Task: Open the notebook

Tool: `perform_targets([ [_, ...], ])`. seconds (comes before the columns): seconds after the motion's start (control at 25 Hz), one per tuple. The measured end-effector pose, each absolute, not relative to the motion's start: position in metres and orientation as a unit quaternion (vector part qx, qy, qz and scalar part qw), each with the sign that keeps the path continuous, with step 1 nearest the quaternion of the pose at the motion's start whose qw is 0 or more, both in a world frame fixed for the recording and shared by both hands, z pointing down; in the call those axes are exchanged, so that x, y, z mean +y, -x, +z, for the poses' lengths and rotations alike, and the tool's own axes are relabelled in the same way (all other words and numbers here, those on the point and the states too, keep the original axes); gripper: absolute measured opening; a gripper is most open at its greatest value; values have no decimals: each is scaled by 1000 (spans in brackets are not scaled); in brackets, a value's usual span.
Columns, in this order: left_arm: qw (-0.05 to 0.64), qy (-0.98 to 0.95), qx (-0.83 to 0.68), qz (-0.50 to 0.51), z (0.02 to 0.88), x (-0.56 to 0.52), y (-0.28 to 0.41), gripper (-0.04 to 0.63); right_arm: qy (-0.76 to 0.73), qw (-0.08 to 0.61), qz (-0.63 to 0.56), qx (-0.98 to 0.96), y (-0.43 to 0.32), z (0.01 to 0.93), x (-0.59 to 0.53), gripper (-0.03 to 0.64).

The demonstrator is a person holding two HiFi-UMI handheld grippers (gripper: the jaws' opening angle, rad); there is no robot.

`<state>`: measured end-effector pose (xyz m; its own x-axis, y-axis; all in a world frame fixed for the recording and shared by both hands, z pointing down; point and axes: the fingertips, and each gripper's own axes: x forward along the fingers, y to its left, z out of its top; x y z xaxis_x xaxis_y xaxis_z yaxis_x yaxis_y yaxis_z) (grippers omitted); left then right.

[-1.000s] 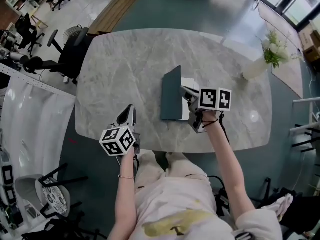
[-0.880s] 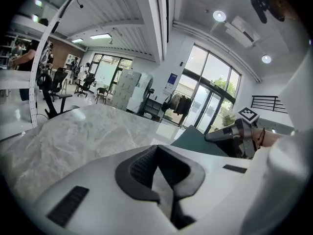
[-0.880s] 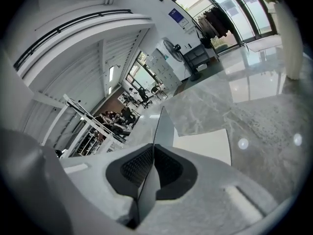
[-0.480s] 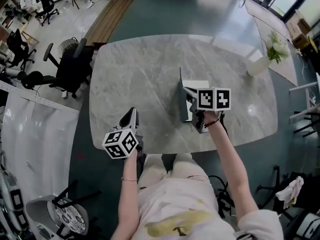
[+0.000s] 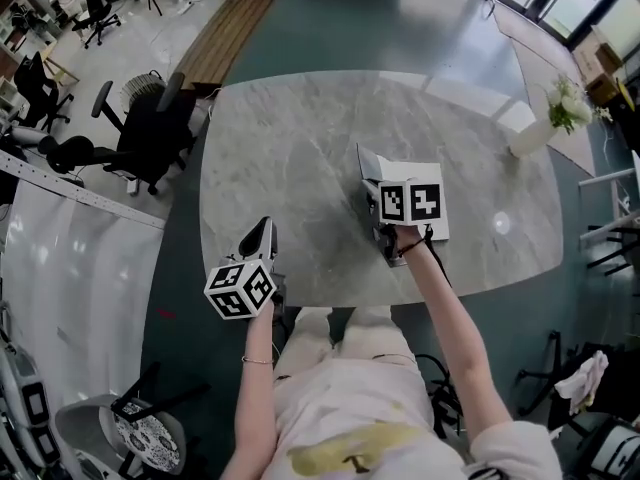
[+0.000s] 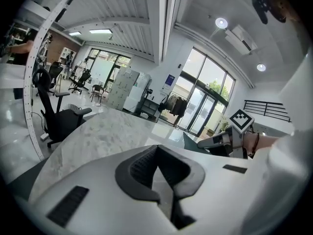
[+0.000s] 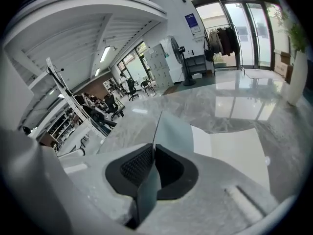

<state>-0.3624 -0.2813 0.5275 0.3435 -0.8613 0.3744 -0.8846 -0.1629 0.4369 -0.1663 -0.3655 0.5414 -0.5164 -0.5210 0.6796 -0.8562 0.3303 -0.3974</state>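
The notebook lies on the marble table [image 5: 300,138] in front of me. Its grey-green cover [image 5: 366,168] stands up almost on edge, and a white page [image 5: 440,223] is bared to its right. My right gripper [image 5: 372,183] has the cover's free edge [image 7: 171,131] between its pads [image 7: 137,166], and its jaws are opening a little. The white page [image 7: 234,151] shows beyond the jaws. My left gripper [image 5: 262,226] hangs shut and empty over the table's near left edge. The left gripper view shows its closed jaws [image 6: 157,163], the raised cover [image 6: 189,140] and the right gripper [image 6: 215,142].
A white vase with green stems [image 5: 535,133] stands at the table's far right and shows again as a vase [image 7: 296,77] in the right gripper view. Black office chairs [image 5: 150,128] stand left of the table. A wooden bench [image 5: 230,28] lies beyond it.
The cover has swung from a broad leaning face to nearly edge-on, and more white page shows to its right. The right gripper moved with it. The left gripper stayed by the near edge.
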Motion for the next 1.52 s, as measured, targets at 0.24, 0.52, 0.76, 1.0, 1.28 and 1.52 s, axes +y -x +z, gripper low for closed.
perform_targets([
  [0.24,306,-762,-570,22,534,-279,376,0,-462,262,342,-775,186,560,-364,25],
  [0.52,304,-767,-564,32,538,-275,381,0,-494,277,319,-760,198,583,-364,26],
  [0.76,307,-765,-565,39,544,-273,379,0,-499,278,313,-759,204,598,-364,28],
  [1.0,307,-763,-567,45,544,-275,370,0,-486,283,312,-766,212,610,-365,29],
  [1.28,310,-756,-575,48,544,-274,360,0,-474,295,311,-769,219,630,-365,29],
  [1.52,311,-749,-582,50,542,-271,356,0,-467,305,319,-766,222,643,-363,28],
])
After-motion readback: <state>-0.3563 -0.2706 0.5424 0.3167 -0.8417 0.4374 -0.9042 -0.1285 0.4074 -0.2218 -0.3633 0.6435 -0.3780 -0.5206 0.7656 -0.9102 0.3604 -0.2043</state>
